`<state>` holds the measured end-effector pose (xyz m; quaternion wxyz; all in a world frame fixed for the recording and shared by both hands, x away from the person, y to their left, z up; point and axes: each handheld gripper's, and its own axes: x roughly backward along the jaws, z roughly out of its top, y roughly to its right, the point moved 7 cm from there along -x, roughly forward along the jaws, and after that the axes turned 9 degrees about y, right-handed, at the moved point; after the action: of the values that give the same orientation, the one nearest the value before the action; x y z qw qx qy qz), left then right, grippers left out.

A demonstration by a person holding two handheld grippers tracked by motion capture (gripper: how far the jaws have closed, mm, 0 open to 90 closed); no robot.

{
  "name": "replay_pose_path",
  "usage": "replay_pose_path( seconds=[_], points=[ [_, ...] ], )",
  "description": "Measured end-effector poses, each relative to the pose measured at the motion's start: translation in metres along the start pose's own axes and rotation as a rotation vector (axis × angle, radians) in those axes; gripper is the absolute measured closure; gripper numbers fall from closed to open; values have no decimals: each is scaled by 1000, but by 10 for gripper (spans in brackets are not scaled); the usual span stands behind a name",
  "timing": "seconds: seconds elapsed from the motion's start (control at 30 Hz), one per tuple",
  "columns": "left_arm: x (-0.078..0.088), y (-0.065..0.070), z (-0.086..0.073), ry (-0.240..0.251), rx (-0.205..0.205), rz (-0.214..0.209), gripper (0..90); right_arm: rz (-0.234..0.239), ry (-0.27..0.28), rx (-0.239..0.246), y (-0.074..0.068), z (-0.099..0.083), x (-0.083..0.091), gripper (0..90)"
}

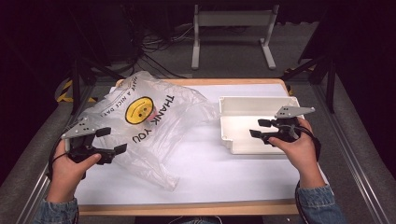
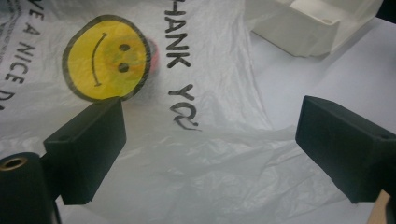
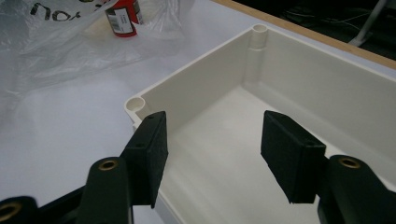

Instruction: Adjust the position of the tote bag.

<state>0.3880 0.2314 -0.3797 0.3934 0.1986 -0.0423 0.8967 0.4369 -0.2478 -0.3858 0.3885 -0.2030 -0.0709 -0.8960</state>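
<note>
At the bottom of the high view the two forearms of the person come in, each hand with a gripper. The left gripper (image 1: 103,140) is at the lower left of the frame, at the near edge of the plastic bag (image 1: 154,126); its jaws stand wide apart with nothing pressed between them, and in the left gripper view the crumpled film of the bag lies under and just behind them. The right gripper (image 1: 261,129) is at the right of the frame, over the near part of the white tray (image 1: 233,100); its jaws are also released and grasp nothing, and in the right gripper view they point into the empty inside of the tray. The bag lies on the white desk (image 1: 210,172) in the left half of the frame, and its long axis runs from the upper left toward the lower middle. Its smiley print (image 1: 139,110) is farther from the person than the left jaws. In the right gripper view a small can with a red label (image 3: 122,18) shows at the upper left, at the end of the bag that faces the tray; I cannot tell if it is fully inside the film. I judge that the left hand is nearer to the bag, which lies straight ahead of its jaws, so it should grasp the film, while the right hand must cross toward the left to reach the can.
</note>
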Motion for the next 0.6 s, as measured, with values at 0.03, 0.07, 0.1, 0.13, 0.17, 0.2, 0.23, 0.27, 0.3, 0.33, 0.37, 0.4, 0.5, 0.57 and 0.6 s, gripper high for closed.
replay_pose_path(
  seconds=[0.03,0.07,0.1,0.13,0.17,0.2,0.23,0.27,0.3,0.33,0.37,0.4,0.5,0.57,0.6],
  points=[
    [-1,3,2,5,0,-8,71,-1,2,2,-1,1,0,401],
    [-1,3,2,5,0,-8,58,-1,4,5,-1,1,0,398],
    [-1,8,3,5,-4,-21,58,-1,4,5,-1,1,0,398],
    [-2,10,5,3,-21,-33,39,1,9,6,-2,2,1,393],
    [-3,15,5,-2,-24,-52,39,1,9,6,-2,2,1,393],
    [-4,18,6,-7,-43,-65,30,3,12,6,-3,2,1,386],
    [-6,22,7,-7,-47,-79,30,3,12,6,-3,2,1,386],
    [-7,25,8,-5,-53,-89,31,4,11,6,-4,2,1,378],
    [-8,28,9,-6,-61,-94,31,4,11,6,-4,2,1,378],
    [-10,34,10,-8,-80,-114,30,4,12,4,-5,2,0,370],
    [-10,34,10,-8,-80,-114,30,4,12,4,-5,2,0,370],
    [-10,36,10,-9,-95,-125,30,4,13,5,-5,2,0,368],
    [-11,42,8,-28,-134,-156,28,14,16,4,-7,2,-1,357],
    [-12,43,6,-48,-145,-165,27,18,21,1,-8,3,-1,347],
    [-13,44,4,-58,-148,-168,26,22,24,0,-9,3,-1,343]
  ],
)
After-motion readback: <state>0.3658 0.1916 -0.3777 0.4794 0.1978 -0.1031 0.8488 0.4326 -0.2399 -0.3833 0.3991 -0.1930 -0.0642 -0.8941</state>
